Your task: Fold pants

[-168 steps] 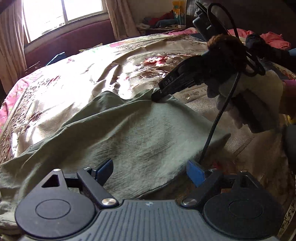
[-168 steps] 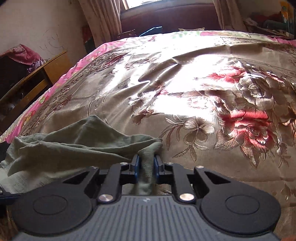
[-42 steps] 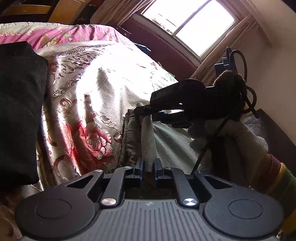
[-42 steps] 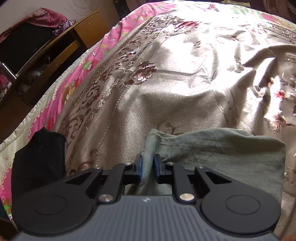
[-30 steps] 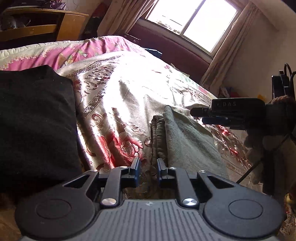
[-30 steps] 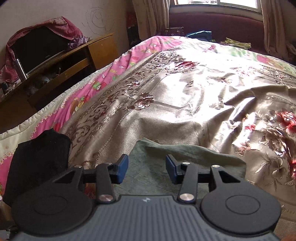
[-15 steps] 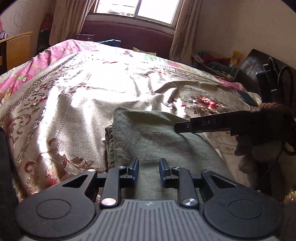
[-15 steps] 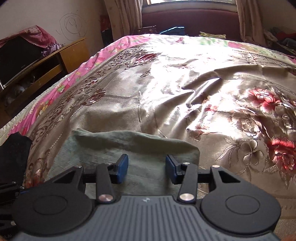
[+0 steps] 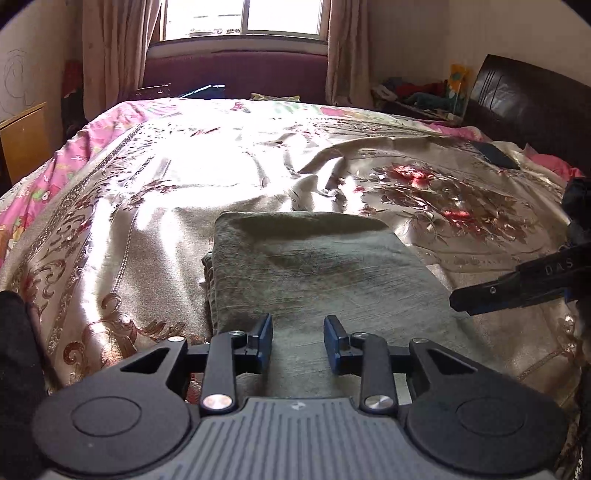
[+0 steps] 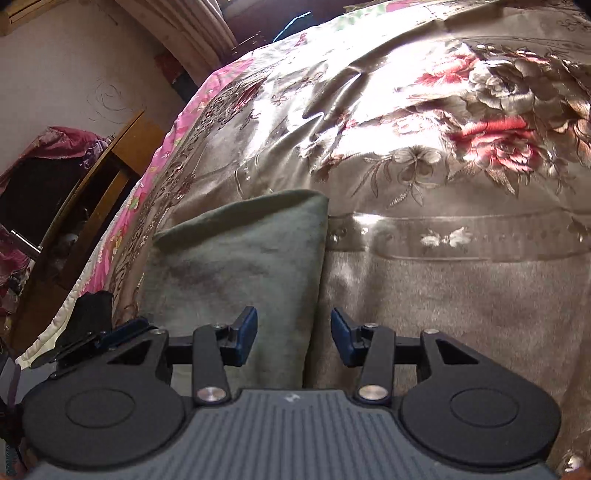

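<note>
The olive-green pants (image 9: 317,273) lie folded into a flat rectangle on the floral bedspread (image 9: 184,177). My left gripper (image 9: 298,341) is open and empty, just above the near edge of the fold. My right gripper (image 10: 293,334) is open and empty over the fold's right edge; the pants (image 10: 240,266) lie to its left. The right gripper's fingers (image 9: 495,293) also show at the right edge of the left wrist view, beside the pants and not touching them.
A black garment (image 9: 14,369) lies at the bed's near left corner. A wooden desk (image 10: 92,192) stands left of the bed. A dark headboard (image 9: 524,96) and a dark flat object (image 9: 495,154) are at the right. A window (image 9: 240,16) is behind.
Both grippers have let go of the pants and opened. They have drawn back, the right one swinging out to the right side. The folded pants lie still.
</note>
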`<state>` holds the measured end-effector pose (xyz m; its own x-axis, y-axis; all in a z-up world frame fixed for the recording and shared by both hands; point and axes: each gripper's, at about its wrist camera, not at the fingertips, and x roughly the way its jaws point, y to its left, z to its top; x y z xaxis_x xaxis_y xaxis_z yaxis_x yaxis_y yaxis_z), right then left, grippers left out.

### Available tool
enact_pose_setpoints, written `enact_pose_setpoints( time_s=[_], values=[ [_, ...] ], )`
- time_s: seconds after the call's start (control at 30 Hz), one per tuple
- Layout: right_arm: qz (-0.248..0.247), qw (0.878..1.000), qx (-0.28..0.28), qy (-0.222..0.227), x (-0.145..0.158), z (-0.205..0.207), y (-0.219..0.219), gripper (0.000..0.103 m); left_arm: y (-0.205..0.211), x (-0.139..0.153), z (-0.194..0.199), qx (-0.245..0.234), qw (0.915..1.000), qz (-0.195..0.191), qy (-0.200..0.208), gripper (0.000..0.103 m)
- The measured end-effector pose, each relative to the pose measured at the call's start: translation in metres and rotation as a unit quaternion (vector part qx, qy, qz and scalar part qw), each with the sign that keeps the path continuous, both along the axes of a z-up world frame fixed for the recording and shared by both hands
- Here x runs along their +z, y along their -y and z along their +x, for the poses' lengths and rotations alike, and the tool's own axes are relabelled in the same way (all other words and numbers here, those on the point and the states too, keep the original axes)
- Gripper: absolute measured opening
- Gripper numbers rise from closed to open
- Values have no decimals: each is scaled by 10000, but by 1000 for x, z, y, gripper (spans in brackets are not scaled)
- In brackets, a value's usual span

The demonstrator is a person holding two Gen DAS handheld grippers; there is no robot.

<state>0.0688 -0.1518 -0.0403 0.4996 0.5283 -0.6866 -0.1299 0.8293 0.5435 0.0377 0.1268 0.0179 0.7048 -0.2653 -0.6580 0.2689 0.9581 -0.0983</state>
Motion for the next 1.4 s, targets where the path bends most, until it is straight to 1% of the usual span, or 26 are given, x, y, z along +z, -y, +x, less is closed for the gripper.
enact_pose_setpoints(
  time_s=[0.07,0.1,0.17,0.2,0.27,0.33,0.43,0.5,0.6,0.67,0.7,0.77,0.8,0.87,0.93,1.0,1.1,1.2,1.23,1.27,1.3,1.37,1.4],
  values=[
    [107,9994,187,-284,-11,-22,-5,46,9,-7,-4,-55,9994,284,-174,49],
    [78,9992,287,-272,-13,-32,-7,46,10,-10,-7,-65,9991,369,-200,49],
    [-66,9989,438,-123,-13,-43,-10,45,9,-11,-10,-38,9987,429,-278,50],
    [-53,9989,454,-130,-11,-45,-8,45,8,-8,-10,2,9986,426,-319,50],
    [172,9986,477,-113,-4,-47,-2,46,5,1,-11,143,9983,416,-381,50],
    [259,9984,475,145,7,-46,6,46,1,10,-12,297,9980,406,-378,51],
    [324,9981,289,447,17,-30,17,47,-7,18,-10,486,9977,289,-386,56],
    [443,9977,172,489,14,-12,20,47,-12,19,-4,582,9972,213,-409,56],
    [671,9971,171,329,1,19,16,47,-18,16,9,658,9967,55,-480,58],
    [619,9977,186,209,-12,33,5,47,-22,9,17,621,9963,-25,-601,63],
    [617,9978,221,118,-18,37,0,47,-22,5,20,626,9962,53,-608,63],
    [696,9970,323,118,-26,41,-7,48,-24,-3,21,593,9960,316,-585,65],
    [693,9968,365,154,-26,41,-10,50,-27,-6,21,545,9963,330,-584,67],
    [699,9960,496,262,-27,45,-15,52,-37,-12,23,536,9964,149,-642,76],
    [783,9951,515,299,-28,49,-16,52,-45,-17,29,526,9957,-103,-755,78],
    [867,9939,597,320,-27,52,-15,52,-47,-18,32,482,9955,-254,-776,78],
    [855,9932,728,297,-33,60,-20,53,-38,-19,33,252,9964,-274,-763,77],
    [1079,9915,677,250,-38,70,-24,52,-28,-19,34,71,9966,-340,-751,74],
    [1151,9914,588,214,-40,71,-23,50,-25,-20,37,61,9964,-333,-774,74],
    [1143,9918,540,191,-40,72,-21,40,-21,-21,41,44,9962,-304,-813,74],
    [1111,9923,521,151,-40,72,-19,26,-17,-22,45,41,9963,-272,-815,74],
    [1362,9894,502,35,-37,67,-6,16,-8,-20,50,25,9966,-281,-778,73],
    [1388,9891,488,70,-33,63,3,15,-3,-16,50,-47,9970,-280,-718,72]
  ],
)
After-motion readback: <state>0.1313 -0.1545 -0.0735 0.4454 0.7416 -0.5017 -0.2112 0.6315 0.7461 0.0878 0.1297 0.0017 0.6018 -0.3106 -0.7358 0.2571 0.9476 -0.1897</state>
